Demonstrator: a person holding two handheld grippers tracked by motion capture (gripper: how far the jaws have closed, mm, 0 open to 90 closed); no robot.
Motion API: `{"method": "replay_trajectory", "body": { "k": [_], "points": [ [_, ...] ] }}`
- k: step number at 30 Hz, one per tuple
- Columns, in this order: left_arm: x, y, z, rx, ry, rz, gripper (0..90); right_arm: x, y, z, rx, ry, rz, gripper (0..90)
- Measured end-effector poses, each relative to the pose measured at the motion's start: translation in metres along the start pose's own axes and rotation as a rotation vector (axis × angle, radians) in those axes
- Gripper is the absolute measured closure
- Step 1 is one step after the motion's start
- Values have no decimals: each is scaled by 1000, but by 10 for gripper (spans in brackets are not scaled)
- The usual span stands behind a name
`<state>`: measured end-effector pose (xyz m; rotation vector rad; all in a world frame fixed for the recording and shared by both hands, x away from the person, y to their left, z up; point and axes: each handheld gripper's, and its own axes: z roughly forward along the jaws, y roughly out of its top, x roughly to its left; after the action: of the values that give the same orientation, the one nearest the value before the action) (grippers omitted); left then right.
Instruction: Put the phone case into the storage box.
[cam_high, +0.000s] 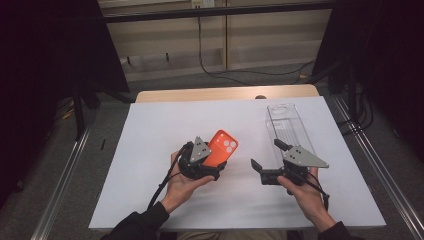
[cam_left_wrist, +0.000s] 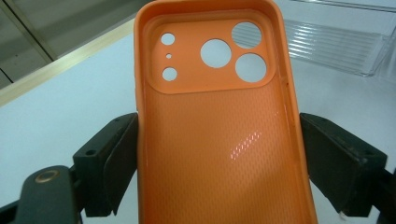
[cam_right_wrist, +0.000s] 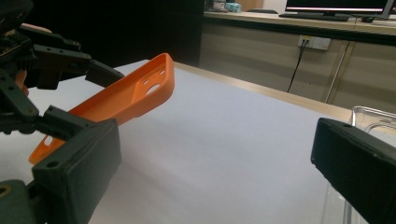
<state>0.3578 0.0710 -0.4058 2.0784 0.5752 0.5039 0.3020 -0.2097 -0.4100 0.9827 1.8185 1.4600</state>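
An orange phone case (cam_high: 224, 145) with round camera holes is held up off the white table sheet (cam_high: 160, 125), tilted. My left gripper (cam_high: 216, 161) is shut on it. In the left gripper view the hollow inside of the phone case (cam_left_wrist: 219, 177) faces the camera, and both black jaws of the left gripper (cam_left_wrist: 217, 140) press on its long edges. My right gripper (cam_high: 267, 154) stands a short way to the right, open with nothing between its jaws. The right gripper view looks between the wide-apart jaws of the right gripper (cam_right_wrist: 215, 140) at the phone case (cam_right_wrist: 135, 93).
A clear plastic box (cam_high: 289, 127) lies on the right half of the sheet, just beyond my right hand; it shows as the clear box (cam_left_wrist: 336, 42) and the clear box (cam_right_wrist: 373, 119). The table's wooden back edge (cam_high: 225, 93) runs behind the sheet. Cables lie on the floor beyond.
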Motion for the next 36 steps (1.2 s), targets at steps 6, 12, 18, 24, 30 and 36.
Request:
{"method": "replay_trajectory", "body": {
  "k": [6, 12, 18, 24, 30, 36],
  "points": [
    [-5, -2, 2, 2, 18, 12, 158, 10, 4, 8, 28, 26, -24, 17],
    [-8, -3, 3, -6, 35, 20, 157, 14, 8, 15, 17, 31, 20, 53],
    [-12, -2, 5, -15, 40, 35, 157, 18, 9, 19, 20, 7, 84, 55],
    [-18, 0, 8, -41, 58, 48, 157, 26, 16, 21, 19, -10, 122, 60],
    [-22, 2, 8, -56, 77, 60, 157, 29, 24, 29, 89, -23, 117, 61],
    [-25, 1, 9, -57, 100, 95, 157, 27, 29, 36, 159, -21, 139, 69]
  ]
}}
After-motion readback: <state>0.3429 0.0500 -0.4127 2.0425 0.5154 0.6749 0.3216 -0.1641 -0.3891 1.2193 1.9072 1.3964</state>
